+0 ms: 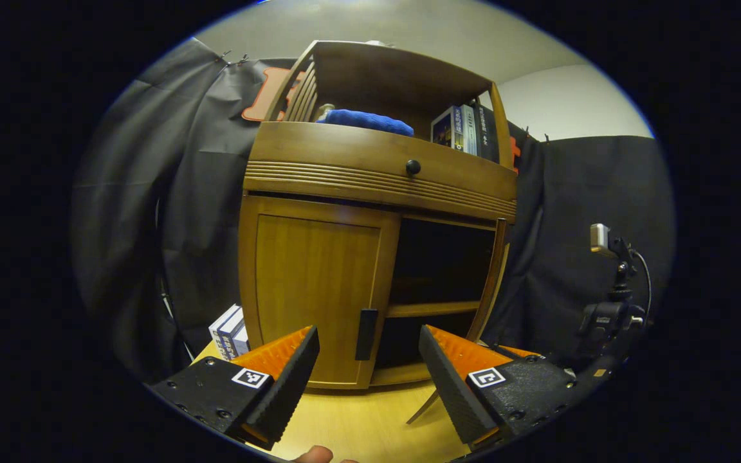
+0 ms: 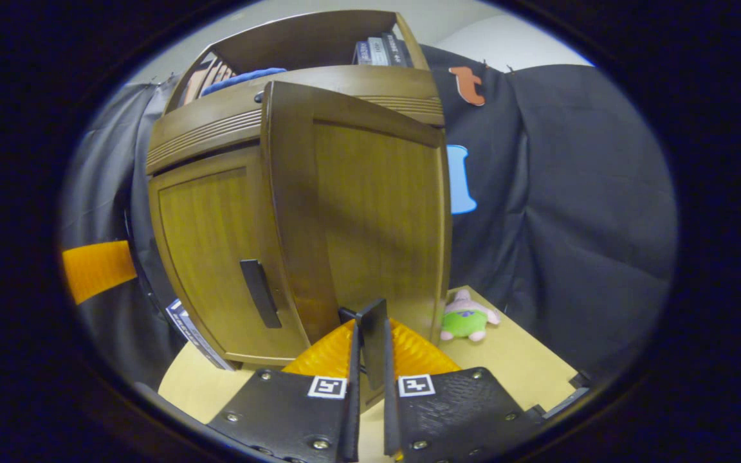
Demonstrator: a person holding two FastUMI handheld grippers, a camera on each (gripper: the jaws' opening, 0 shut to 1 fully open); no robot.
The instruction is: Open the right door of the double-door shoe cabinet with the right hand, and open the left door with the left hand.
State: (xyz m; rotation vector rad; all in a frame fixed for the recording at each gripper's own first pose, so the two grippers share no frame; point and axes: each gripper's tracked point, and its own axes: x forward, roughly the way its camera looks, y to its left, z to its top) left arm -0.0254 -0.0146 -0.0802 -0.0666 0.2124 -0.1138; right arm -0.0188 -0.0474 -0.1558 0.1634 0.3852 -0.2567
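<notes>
My right gripper (image 2: 368, 360) clamps the right door's handle (image 2: 374, 341), door swung out. Left gripper (image 1: 368, 357), spread, faces the closed left door's handle (image 1: 366, 334); I'd advance squarely, then pinch.

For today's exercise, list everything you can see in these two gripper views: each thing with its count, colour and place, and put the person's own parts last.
Shoe cabinet: one, brown wood, on the table.
Left door: one, brown, closed.
Right door: one, brown, swung open.
Door handles: two, dark, one on each door.
Drawer knob: one, black, on the drawer front.
Cloth: one, blue, top shelf.
Books: several, top shelf, right side.
Boxes: white and blue, left of the cabinet.
Plush toy: one, pink and green, on the table.
Table: one, light wood.
Camera stand: one, black, at right.
Left gripper: open, before the left door.
Right gripper: shut on the right door's handle.
</notes>
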